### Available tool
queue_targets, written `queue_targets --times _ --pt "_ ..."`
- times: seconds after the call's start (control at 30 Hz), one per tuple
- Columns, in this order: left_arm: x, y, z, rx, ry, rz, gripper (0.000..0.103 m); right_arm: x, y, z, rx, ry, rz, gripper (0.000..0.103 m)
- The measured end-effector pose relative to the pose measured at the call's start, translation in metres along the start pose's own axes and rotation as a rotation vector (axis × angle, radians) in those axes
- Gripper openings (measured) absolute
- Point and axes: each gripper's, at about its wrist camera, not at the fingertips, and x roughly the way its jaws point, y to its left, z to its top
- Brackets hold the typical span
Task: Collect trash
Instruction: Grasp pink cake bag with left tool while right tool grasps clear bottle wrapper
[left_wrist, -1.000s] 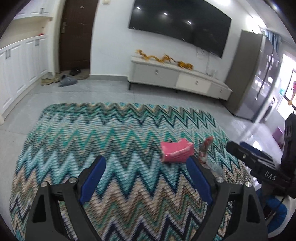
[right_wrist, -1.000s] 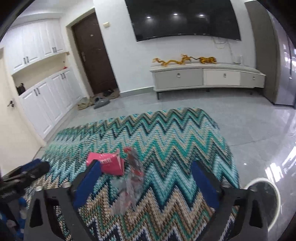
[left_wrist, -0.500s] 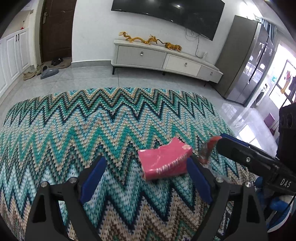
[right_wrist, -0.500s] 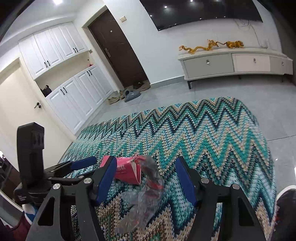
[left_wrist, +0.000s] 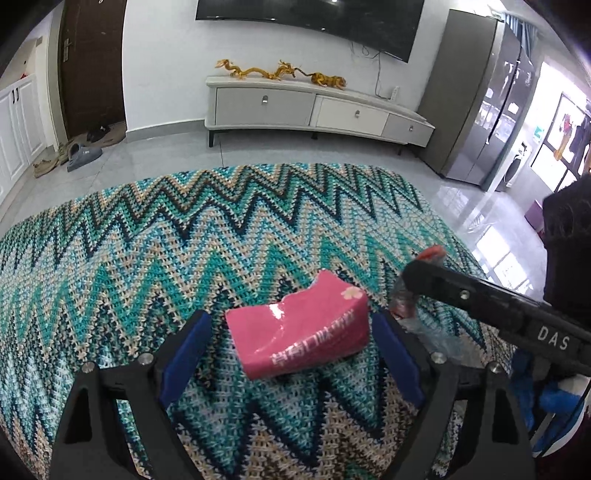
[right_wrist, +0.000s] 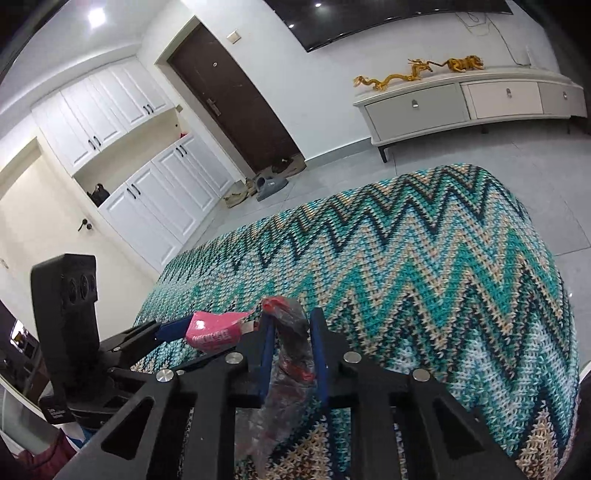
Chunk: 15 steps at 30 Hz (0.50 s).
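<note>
Right wrist view: my right gripper (right_wrist: 290, 341) is closing on the crumpled plastic wrapper (right_wrist: 291, 354) lying on the zigzag rug (right_wrist: 443, 277); left gripper (left_wrist: 291, 343) is spread, straddling the pink packet (left_wrist: 299, 332), ready to grab.

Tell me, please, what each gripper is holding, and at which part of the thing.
The right gripper is closing on the clear plastic wrapper, near its red upper end. The left gripper is open around the pink tissue pack, not gripping it.

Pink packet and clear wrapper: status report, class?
Left gripper open around pink packet. Right gripper closing on clear wrapper. Nothing in the way.
</note>
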Motion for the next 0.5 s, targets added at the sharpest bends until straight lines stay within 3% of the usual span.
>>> queue_targets --times 0.07,0.2,0.5 --pt "0.006 0.000 0.003 -0.005 0.011 0.007 0.085 -0.003 -0.007 -0.001 0.009 -0.005 0.006 0.015" --pt "0.010 -0.003 0.001 -0.006 0.008 0.010 0.065 -0.007 -0.011 -0.002 0.015 -0.009 0.010 0.014" --pt "-0.012 -0.001 -0.007 -0.051 -0.037 0.028 0.042 -0.017 -0.018 -0.003 0.018 -0.018 0.002 0.012"
